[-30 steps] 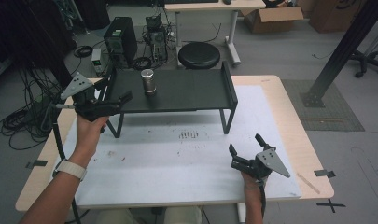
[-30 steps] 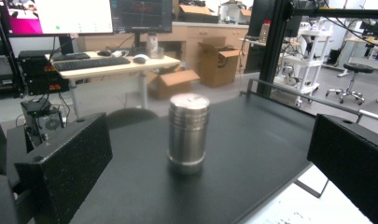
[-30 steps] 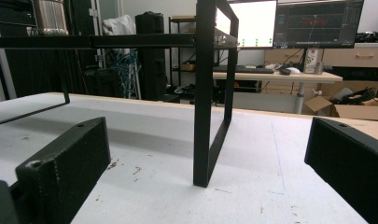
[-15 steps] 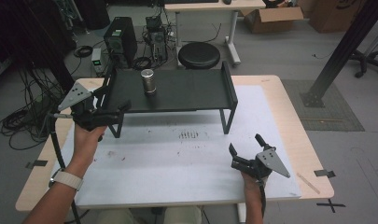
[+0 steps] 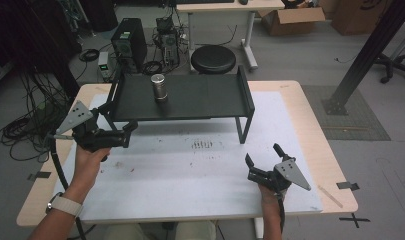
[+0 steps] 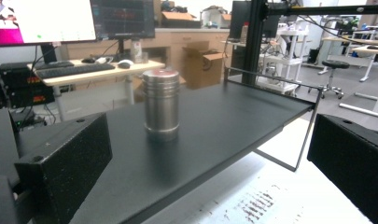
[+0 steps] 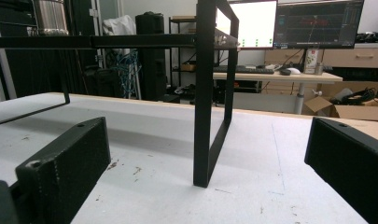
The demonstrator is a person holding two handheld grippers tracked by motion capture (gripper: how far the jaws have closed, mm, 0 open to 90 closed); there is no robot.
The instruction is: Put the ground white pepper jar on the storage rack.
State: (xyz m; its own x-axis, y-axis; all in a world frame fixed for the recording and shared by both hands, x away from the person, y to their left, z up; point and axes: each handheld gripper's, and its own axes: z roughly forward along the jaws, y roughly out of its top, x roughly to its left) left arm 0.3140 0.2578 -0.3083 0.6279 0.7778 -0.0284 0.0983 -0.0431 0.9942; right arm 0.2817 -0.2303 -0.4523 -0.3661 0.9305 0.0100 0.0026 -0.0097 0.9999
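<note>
canister: steel canister (image 5: pixel 159 87) stands upright on black shelf (image 5: pixel 200 97), far left part, untouched
left gripper: left gripper (image 5: pixel 121 136) spread, empty, at shelf's near left corner, aimed at canister (image 6: pixel 161 104)
right gripper: right gripper (image 5: pixel 262 161) spread, empty, low over bench (image 5: pixel 190 170) near right
progress: early, reach only; grasp and move left

The canister (image 5: pixel 159 88) stands on the shelf (image 5: pixel 200 97), left of middle; the shelf stands on the table (image 5: pixel 290 125).
</note>
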